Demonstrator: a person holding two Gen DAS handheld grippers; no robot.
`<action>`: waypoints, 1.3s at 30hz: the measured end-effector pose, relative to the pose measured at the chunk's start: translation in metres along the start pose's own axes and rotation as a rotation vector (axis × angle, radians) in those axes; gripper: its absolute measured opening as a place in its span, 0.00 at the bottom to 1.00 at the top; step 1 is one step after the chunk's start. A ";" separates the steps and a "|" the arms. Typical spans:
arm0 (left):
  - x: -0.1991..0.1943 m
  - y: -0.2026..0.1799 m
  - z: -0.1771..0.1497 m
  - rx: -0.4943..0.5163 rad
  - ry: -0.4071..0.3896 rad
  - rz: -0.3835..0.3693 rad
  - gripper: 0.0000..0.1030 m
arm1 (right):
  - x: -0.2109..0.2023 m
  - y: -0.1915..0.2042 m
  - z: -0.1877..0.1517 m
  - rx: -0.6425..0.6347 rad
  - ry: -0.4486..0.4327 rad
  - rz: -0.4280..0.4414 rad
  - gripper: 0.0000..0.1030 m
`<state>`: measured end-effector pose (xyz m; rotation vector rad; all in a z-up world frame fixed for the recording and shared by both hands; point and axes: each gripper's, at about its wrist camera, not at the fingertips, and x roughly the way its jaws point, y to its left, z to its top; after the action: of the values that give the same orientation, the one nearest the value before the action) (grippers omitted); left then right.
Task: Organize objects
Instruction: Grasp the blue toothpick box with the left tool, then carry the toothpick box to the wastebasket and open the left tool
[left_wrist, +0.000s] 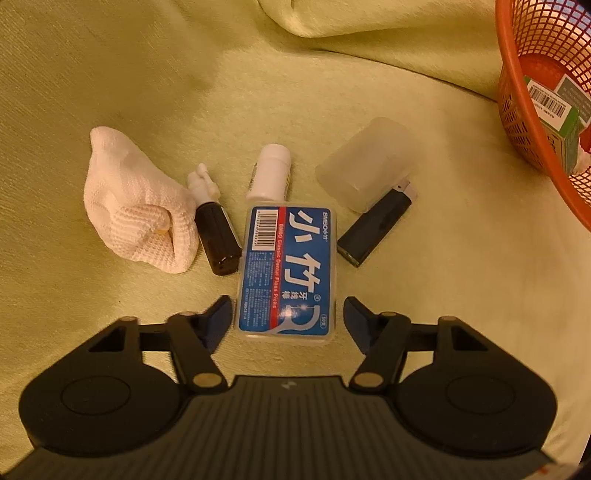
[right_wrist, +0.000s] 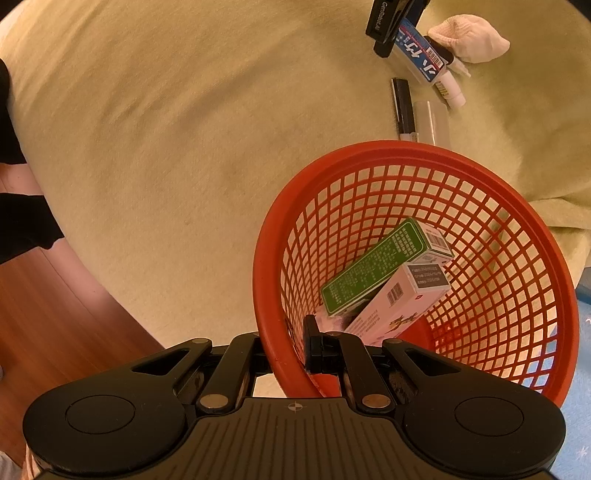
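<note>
left wrist view puts the floss box (left_wrist: 286, 271) dead ahead of my left gripper (left_wrist: 287, 314), its near end lying between the two blue-padded fingers (left_wrist: 218, 317), with a sliver of cloth showing on each side, so the jaws stand spread and touch nothing that i can see. the box's long axis runs straight away from me, in line with the way the gripper points, so the fingers sit across its narrow width, which i judge is the right way to close on it. my left hand is the nearer one by far; my right gripper (right_wrist: 314, 347) is pressed together on the near rim of the basket (right_wrist: 369, 155), with one finger inside the mesh wall and the other outside, pinching it. the basket lies off to the right of the box, well apart from it. the box is a flat, clear hard-plastic case with a glossy blue label and rounded corners, likely slick under the pads. just beyond its far end lies a small white bottle (left_wrist: 269, 175); to its left a dark vial (left_wrist: 218, 238) with a white nozzle, and beside that a soft knitted white cloth (left_wrist: 136, 206). to the right lie a dark lighter (left_wrist: 376, 225) and a frosted, rounded case (left_wrist: 364, 162), touching each other. everything rests on a pale green fabric (left_wrist: 110, 74), soft and creased, which may give under the box. inside the orange lattice basket lie a green carton (right_wrist: 373, 269) and a white carton (right_wrist: 402, 299), leaning on each other.
</note>
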<state>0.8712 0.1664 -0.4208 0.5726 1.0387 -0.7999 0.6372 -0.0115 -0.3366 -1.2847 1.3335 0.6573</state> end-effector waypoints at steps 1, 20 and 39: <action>-0.001 0.000 0.000 -0.002 0.003 0.000 0.50 | 0.000 -0.001 0.000 0.000 0.000 0.001 0.04; -0.072 -0.008 -0.002 -0.121 -0.039 -0.144 0.50 | 0.001 0.000 0.001 0.000 -0.006 0.005 0.04; -0.134 -0.094 0.071 0.109 -0.215 -0.350 0.50 | -0.001 0.001 -0.001 0.015 -0.008 0.000 0.04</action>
<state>0.7962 0.0984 -0.2737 0.3896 0.9109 -1.2054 0.6362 -0.0123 -0.3360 -1.2690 1.3294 0.6505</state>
